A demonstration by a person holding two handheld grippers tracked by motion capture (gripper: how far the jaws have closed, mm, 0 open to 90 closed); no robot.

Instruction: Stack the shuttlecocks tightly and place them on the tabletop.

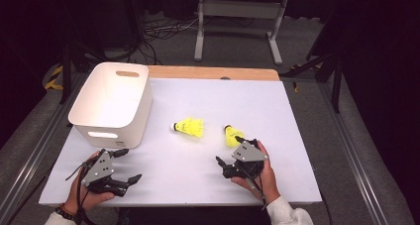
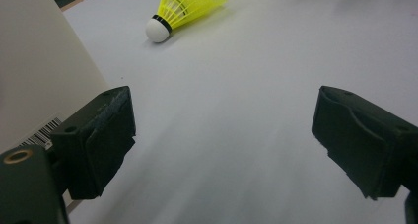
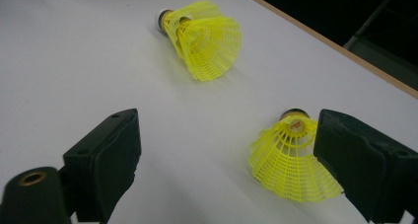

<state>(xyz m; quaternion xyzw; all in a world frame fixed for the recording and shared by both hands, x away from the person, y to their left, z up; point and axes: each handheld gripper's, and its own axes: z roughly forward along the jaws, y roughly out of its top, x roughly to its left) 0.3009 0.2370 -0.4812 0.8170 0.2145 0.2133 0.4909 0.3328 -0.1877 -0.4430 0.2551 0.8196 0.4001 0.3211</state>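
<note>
Both grippers sit near edge, jaws wide, holding nothing.
We see right gripper just beside near shuttlecock; left gripper by white bin; far shuttlecock between.

A white plastic bin stands at the far left of the worktop, open side up, with a slot handle cut into its far wall and another in its near wall; in the left gripper view its near wall carries a barcode label close to the bottom edge. The worktop is covered by a white sheet, with a strip of bare wood showing along the far edge. Beyond it, on the grey floor, stands a pale metal table frame, and black cables lie loose to the left of it.
</note>
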